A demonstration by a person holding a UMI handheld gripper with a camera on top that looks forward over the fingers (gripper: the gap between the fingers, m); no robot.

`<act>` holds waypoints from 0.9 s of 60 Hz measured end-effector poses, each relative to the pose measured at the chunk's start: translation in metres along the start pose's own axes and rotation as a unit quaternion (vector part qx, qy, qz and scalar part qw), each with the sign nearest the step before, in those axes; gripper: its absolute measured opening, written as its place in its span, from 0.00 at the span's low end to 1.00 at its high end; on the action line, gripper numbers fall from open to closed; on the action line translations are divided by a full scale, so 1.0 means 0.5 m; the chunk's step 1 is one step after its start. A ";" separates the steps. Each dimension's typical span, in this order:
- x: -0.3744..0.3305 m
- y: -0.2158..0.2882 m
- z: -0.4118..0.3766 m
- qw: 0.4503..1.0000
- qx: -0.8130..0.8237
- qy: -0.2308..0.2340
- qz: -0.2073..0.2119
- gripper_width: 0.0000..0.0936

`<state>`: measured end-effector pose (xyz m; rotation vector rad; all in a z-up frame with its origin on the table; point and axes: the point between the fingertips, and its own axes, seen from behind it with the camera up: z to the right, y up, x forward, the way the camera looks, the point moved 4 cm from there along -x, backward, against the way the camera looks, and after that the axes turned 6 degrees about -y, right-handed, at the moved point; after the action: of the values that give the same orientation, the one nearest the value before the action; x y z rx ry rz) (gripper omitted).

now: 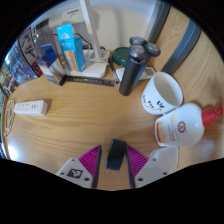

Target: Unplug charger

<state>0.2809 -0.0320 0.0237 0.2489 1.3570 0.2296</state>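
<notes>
Holding a small black charger block (117, 153) between its magenta pads (91, 158), the gripper (117, 160) looks clamped on it from both sides, just above the wooden table (70, 125). It points level across the tabletop toward the clutter at the back. Ahead and to the right sit a white mug (161, 92) and a second white cup tipped on its side (180, 127), with a dark tumbler (133, 68) behind them, while a white power strip (29, 107) lies off to the left and a blue carton (66, 45) stands at the back.
</notes>
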 end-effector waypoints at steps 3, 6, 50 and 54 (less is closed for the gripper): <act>-0.007 0.006 0.004 1.000 0.000 -0.007 0.009 0.61; -0.021 0.013 0.010 1.000 0.001 -0.019 0.022 0.76; -0.532 -0.005 -0.348 0.916 0.128 0.022 0.379 0.92; -0.534 -0.028 -0.387 0.918 0.124 0.028 0.375 0.92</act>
<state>0.0390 -0.1185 0.2305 0.9875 1.2931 0.7093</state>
